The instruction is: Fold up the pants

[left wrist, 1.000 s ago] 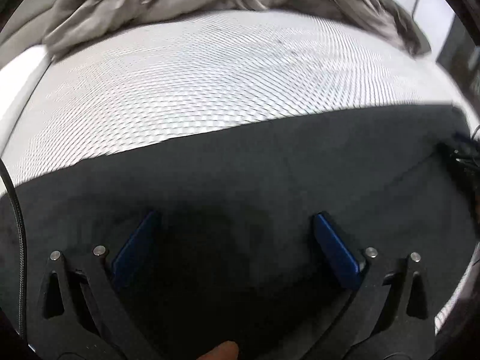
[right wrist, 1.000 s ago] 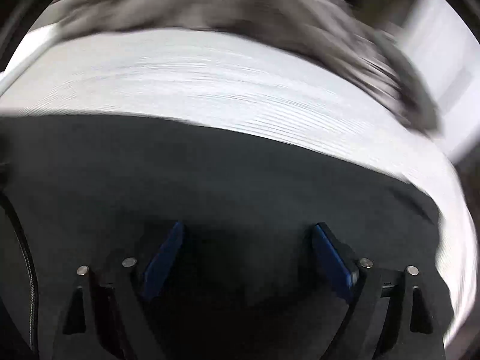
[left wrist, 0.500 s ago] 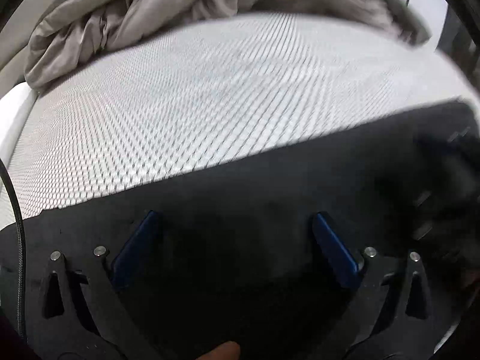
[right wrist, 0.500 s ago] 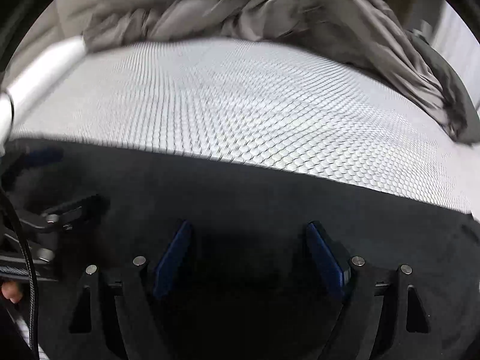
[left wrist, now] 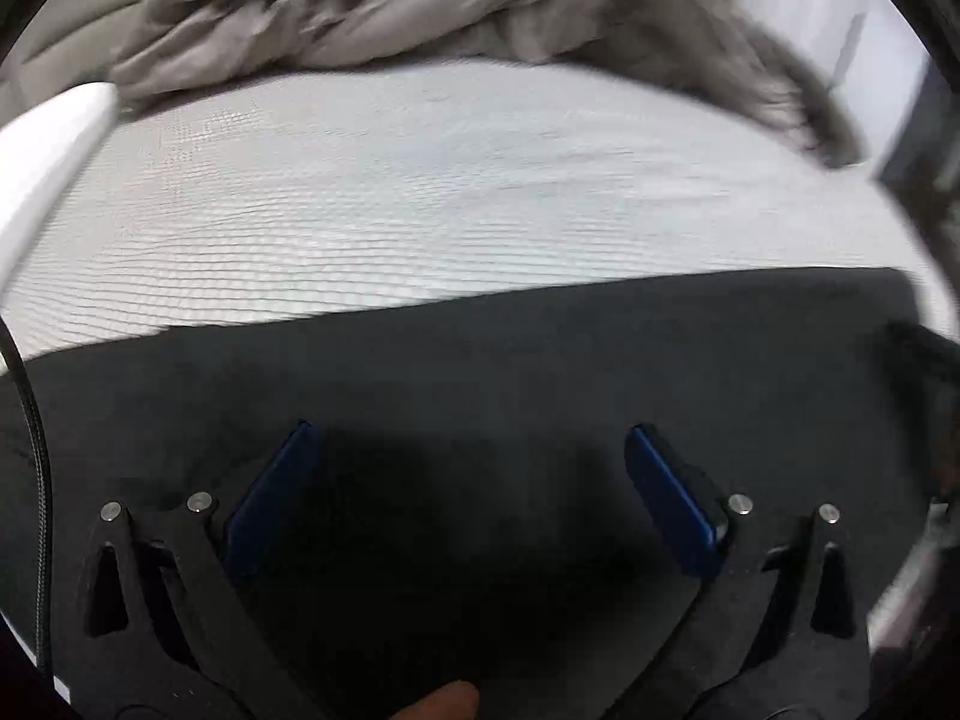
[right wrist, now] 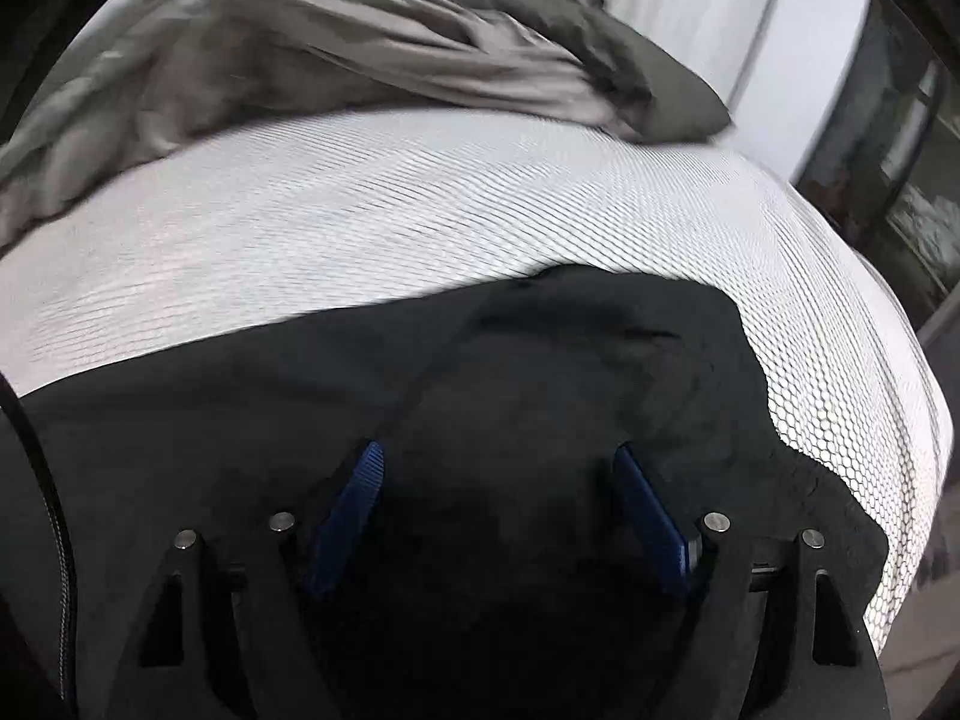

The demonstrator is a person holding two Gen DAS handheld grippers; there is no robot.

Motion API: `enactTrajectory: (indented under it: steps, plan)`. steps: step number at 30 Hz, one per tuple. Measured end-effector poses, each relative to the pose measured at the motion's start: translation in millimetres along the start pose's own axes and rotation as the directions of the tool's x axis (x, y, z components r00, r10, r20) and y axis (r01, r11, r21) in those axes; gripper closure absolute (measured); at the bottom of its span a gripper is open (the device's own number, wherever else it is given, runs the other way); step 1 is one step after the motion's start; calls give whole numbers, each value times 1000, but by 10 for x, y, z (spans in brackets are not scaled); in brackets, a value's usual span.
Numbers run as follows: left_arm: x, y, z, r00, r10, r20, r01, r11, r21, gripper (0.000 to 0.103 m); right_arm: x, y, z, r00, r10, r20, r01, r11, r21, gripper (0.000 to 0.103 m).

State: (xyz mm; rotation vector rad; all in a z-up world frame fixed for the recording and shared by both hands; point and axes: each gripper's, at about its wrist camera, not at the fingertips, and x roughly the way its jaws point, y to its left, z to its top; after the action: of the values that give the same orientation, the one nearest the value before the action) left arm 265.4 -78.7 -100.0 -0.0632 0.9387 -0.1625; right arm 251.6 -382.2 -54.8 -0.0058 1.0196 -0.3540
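Note:
Black pants (left wrist: pixel 480 360) lie flat on a white mesh-patterned mattress (left wrist: pixel 420 192). In the left wrist view my left gripper (left wrist: pixel 468 444) is open, its blue pads spread wide just above the dark cloth, holding nothing. In the right wrist view my right gripper (right wrist: pixel 498 462) is also open and empty over the pants (right wrist: pixel 540 360), near their wavy right end, which lies close to the mattress (right wrist: pixel 420 210) edge. A seam runs diagonally across the cloth ahead of the right gripper.
A crumpled grey duvet (left wrist: pixel 420 6) is piled along the far side of the bed; it also shows in the right wrist view (right wrist: pixel 360 60). A dark cabinet or window frame (right wrist: pixel 900 150) stands to the right beyond the mattress edge.
Both views swung across the bed. The right gripper moved right, toward the pants' right end; the left gripper is no longer visible in its view. Both jaws stayed open.

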Motion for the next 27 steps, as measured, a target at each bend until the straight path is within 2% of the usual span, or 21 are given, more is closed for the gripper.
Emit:
enactTrajectory:
  steps: [1, 3, 4, 5, 6, 7, 9, 11, 12, 14, 15, 16, 17, 19, 20, 21, 22, 23, 27]
  plan:
    - [-36, -220, -66, 999, -48, -6, 49, 997, 55, 1, -83, 162, 31, 998, 64, 14, -63, 997, -33, 22]
    - [25, -504, -166, 996, -69, -57, 77, 986, 151, 1, -287, 545, -66, 982, 186, 13, -183, 974, -132, 22]
    - [111, -620, -240, 995, -48, -93, 65, 979, 194, 1, -373, 757, -149, 971, 238, 0, -234, 953, -195, 22]
    - [191, -676, -327, 994, 1, -106, 24, 972, 232, 0, -412, 945, -232, 959, 283, -17, -279, 929, -242, 22]
    - [175, -657, -362, 995, -1, -95, 24, 971, 236, 0, -446, 1093, -349, 947, 317, -42, -316, 905, -285, 22]
    - [136, -638, -381, 996, -6, -94, 27, 973, 230, 0, -463, 1245, -504, 940, 330, -83, -338, 880, -334, 22]
    - [-10, -375, -453, 995, 24, -96, -3, 977, 215, 0, -399, 1292, -654, 956, 276, -98, -292, 866, -405, 21]
    - [-164, -37, -558, 993, 70, -92, -51, 980, 191, 0, -450, 1100, -728, 959, 269, -87, -281, 875, -395, 20]
    - [-228, 99, -570, 994, 74, -85, -58, 982, 178, 0, -455, 974, -737, 966, 245, -87, -260, 890, -375, 19]
    - [-423, 407, -679, 989, 127, -70, -116, 984, 137, 2, -503, 819, -752, 978, 197, -65, -207, 909, -362, 16]
    - [-522, 509, -735, 994, 97, -55, -90, 988, 128, 8, -490, 727, -762, 978, 197, -60, -206, 919, -337, 16]
    - [-601, 603, -780, 998, 47, -43, -41, 991, 130, 19, -480, 667, -782, 976, 209, -66, -219, 925, -311, 16]
    - [-713, 652, -832, 999, 29, -31, -24, 990, 141, 27, -476, 629, -790, 971, 228, -74, -239, 928, -285, 16]
    - [-969, 766, -923, 1000, 16, 17, -19, 989, 146, 37, -475, 653, -725, 974, 215, -68, -225, 929, -294, 16]
    - [-1101, 856, -942, 998, 34, 54, -40, 992, 122, 49, -508, 696, -733, 977, 203, -62, -212, 925, -314, 15]
    - [-1195, 959, -962, 996, 59, 69, -66, 993, 102, 56, -549, 738, -748, 980, 194, -52, -200, 922, -331, 15]
    - [-1222, 1053, -969, 994, 75, 73, -82, 993, 90, 70, -495, 797, -671, 980, 192, -47, -197, 921, -336, 15]
    - [-1252, 1138, -987, 992, 100, 73, -106, 991, 76, 77, -508, 815, -694, 980, 196, -45, -200, 920, -339, 16]
    - [-983, 1650, -955, 984, 178, 2, -178, 984, 4, 80, -432, 804, -685, 971, 235, -40, -234, 907, -350, 16]
